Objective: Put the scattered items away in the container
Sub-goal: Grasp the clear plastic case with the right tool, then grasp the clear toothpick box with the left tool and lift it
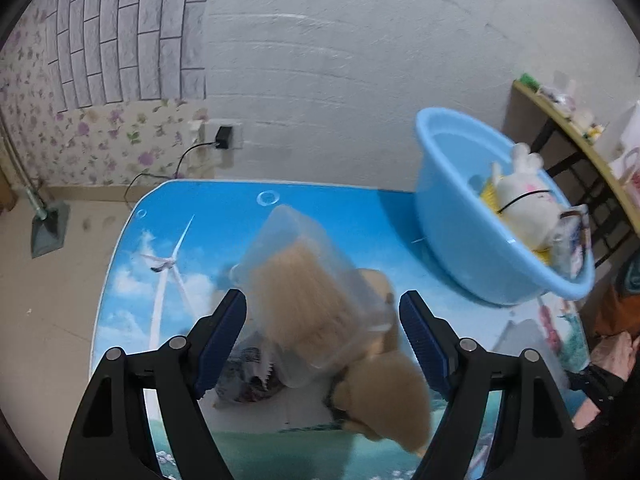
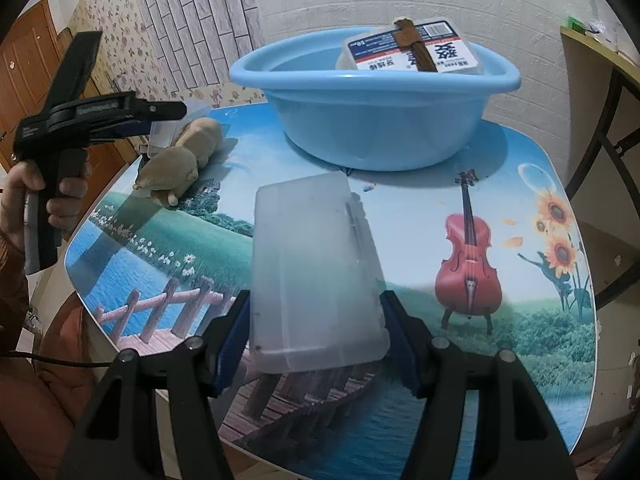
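My right gripper point(image 2: 316, 332) pinches the frosted case point(image 2: 316, 276) mid-table; I should lift it level over the blue basin point(image 2: 372, 120) rim. Left gripper point(image 1: 322, 324) fingers spread around a clear box point(image 1: 308, 296) over the plush toy point(image 1: 384, 396).

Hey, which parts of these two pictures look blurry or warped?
Left wrist view: the clear plastic box and tan plush toy are smeared; walls bow from fisheye. Right wrist view: mostly sharp, frosted case slightly soft, blue basin crisp.
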